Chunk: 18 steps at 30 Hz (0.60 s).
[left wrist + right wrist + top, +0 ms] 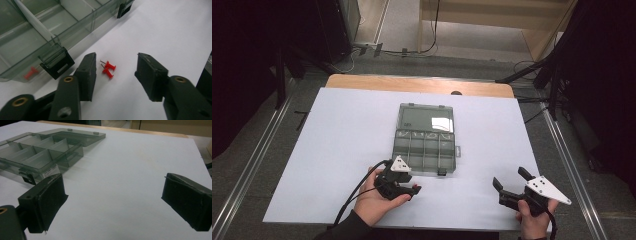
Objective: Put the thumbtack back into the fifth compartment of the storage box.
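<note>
While the left gripper [115,75] stands released over two red push pins [108,69] on the white sheet [347,145], the open smoky organizer box [426,140] lies just beyond (another pin [30,73] inside); right gripper [510,184] unclenched, holding nothing

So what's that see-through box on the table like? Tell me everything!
The box is smoky grey see-through plastic, and it lies flat on the white table cover. It is open: the lid is folded back flat on the far side, and the near half is split into small compartments. Black latches sit on its front edge. One red pushpin shows through the wall of a front corner compartment. Two more pushpins lie on the cover just outside. Neither gripper touches it.
</note>
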Motion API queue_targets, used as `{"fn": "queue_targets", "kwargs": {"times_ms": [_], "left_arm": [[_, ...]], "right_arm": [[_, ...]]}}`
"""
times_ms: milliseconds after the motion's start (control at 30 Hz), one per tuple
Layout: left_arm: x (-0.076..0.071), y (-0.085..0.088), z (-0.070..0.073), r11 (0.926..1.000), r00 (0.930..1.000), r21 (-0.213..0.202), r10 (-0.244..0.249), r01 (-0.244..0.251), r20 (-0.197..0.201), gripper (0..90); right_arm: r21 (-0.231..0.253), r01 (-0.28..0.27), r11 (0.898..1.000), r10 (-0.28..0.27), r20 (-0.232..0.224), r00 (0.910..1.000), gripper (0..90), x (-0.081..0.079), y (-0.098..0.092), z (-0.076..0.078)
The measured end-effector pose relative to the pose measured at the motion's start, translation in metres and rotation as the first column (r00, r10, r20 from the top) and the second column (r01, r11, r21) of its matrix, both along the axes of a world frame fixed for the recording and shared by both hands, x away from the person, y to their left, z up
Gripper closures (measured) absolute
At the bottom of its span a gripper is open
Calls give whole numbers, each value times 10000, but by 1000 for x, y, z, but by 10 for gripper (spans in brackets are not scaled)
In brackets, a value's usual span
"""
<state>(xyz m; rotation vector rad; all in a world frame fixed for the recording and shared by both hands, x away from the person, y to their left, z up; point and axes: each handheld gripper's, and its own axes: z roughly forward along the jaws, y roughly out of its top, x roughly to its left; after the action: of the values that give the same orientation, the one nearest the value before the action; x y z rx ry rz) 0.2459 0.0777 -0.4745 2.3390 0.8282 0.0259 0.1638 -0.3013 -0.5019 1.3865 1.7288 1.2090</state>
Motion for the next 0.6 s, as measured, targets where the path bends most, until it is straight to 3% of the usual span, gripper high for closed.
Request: {"fn": "queue_targets", "kwargs": {"times_ms": [133,300,600], "left_arm": [[-2,-3,-3,9995,10000,306,41,-42,37,618],[0,-2,-9,9972,9990,598,438,-439,30,649],[3,-4,-15,9960,9986,728,530,-526,-46,651]], "right_arm": [[10,-14,10000,14,-11,10000,50,1,0,-1],[-41,14,10000,-14,22,10000,49,0,-1,0],[-60,2,10000,-2,30,10000,49,0,-1,0]]}}
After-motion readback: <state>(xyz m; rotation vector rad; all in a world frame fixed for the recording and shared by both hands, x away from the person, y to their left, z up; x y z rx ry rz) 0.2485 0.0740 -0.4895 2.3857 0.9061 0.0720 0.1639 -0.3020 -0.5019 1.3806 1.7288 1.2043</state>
